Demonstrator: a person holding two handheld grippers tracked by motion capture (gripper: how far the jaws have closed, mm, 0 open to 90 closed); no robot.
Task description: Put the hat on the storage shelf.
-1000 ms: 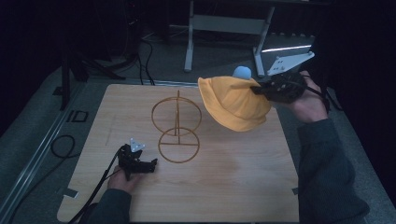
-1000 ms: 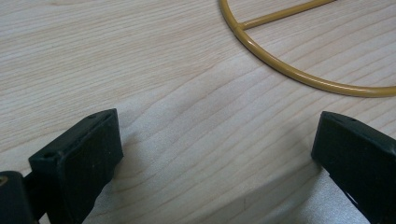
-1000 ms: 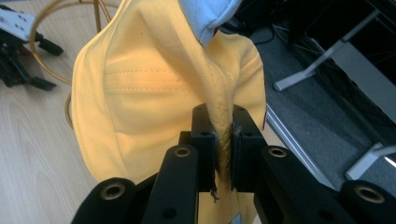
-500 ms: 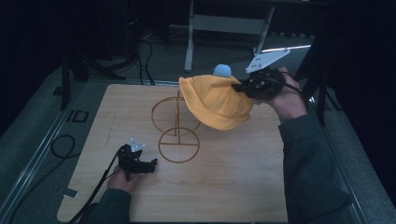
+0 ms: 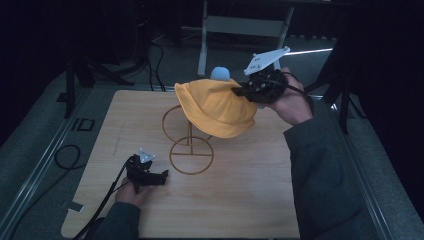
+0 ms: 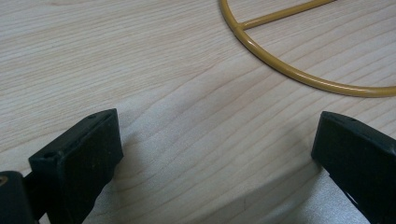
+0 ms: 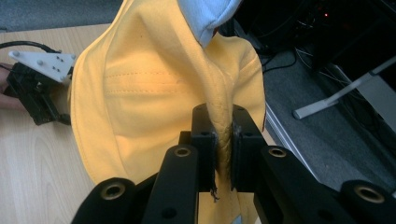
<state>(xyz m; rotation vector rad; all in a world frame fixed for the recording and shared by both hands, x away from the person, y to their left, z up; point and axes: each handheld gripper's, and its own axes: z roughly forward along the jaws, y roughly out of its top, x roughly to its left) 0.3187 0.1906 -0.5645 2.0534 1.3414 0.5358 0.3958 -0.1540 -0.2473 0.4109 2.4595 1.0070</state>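
Pinching the yellow hat's (image 5: 217, 107) brim, right gripper (image 7: 223, 140) hovers above stand (image 5: 190, 145); left gripper (image 6: 215, 154) gapes.

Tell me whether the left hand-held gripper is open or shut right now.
Open. In its own view the left hand-held gripper has its two black jaws standing far apart over bare wooden table, with nothing held between them.
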